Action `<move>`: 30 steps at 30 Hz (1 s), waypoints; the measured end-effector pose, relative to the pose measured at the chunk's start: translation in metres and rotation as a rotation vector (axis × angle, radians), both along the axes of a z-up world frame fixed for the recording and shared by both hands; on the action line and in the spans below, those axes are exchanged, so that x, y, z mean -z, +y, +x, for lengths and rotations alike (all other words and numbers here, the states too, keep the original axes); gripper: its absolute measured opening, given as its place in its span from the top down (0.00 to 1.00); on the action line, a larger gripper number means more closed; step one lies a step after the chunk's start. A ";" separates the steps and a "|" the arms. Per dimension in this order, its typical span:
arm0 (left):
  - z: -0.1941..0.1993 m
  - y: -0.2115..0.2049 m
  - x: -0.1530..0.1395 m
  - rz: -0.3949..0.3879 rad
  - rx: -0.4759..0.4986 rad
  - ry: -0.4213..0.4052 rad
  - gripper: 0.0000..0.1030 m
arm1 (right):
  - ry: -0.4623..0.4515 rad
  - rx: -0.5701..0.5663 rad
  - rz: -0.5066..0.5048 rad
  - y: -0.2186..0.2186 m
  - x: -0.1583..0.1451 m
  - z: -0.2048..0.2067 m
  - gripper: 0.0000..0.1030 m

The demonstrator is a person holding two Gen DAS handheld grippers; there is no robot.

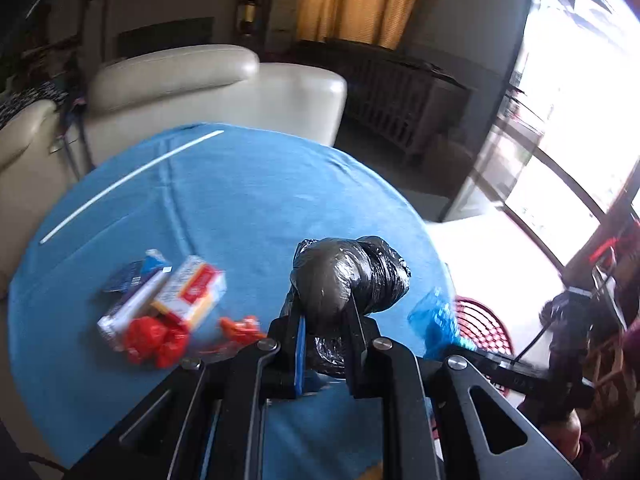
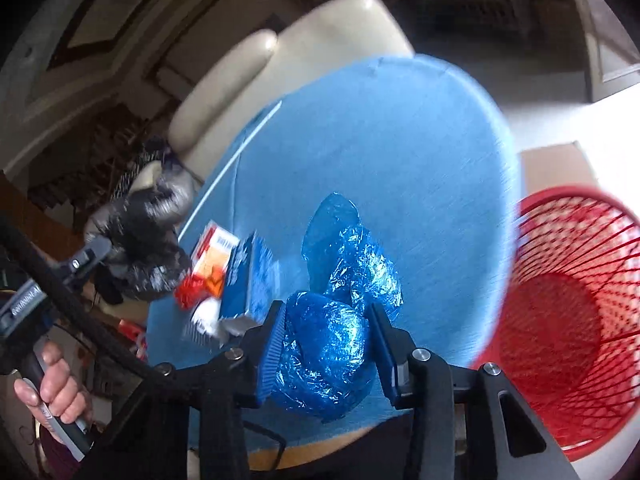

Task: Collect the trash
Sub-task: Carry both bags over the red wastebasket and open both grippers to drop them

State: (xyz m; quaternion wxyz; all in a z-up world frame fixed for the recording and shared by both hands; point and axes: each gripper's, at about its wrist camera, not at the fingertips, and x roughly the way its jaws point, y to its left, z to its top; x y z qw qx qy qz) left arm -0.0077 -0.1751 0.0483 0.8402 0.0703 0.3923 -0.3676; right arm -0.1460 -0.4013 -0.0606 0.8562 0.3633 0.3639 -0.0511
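A: How will the blue bag handle?
B: Light, soft, slick film, I'd judge. The right gripper pinches its bunched end over the table; the left gripper is clamped on a black bag.
A: Obstacles?
B: Boxes at nine o'clock of the blue bag; the red basket at three, nothing between.

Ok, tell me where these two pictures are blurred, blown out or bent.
Left wrist view: the window is blown out white, the cartons and red wrapper are motion-smeared, and the black bag stays fairly sharp. Right wrist view: the table edge and red basket streak, the fisheye bends the room, and the blue bag stays sharp.
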 end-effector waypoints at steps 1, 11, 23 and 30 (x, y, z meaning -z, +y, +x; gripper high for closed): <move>-0.004 -0.009 0.002 0.003 0.023 0.004 0.84 | -0.009 0.021 -0.008 -0.007 -0.003 -0.007 0.57; -0.073 -0.122 0.043 0.081 0.317 0.071 0.83 | 0.014 0.281 -0.017 -0.081 0.002 -0.099 0.55; -0.079 -0.140 0.063 0.125 0.372 0.043 0.47 | -0.016 0.410 -0.039 -0.108 -0.006 -0.133 0.37; -0.051 -0.065 0.059 0.143 0.245 -0.043 0.47 | -0.050 0.306 -0.056 -0.083 -0.017 -0.096 0.37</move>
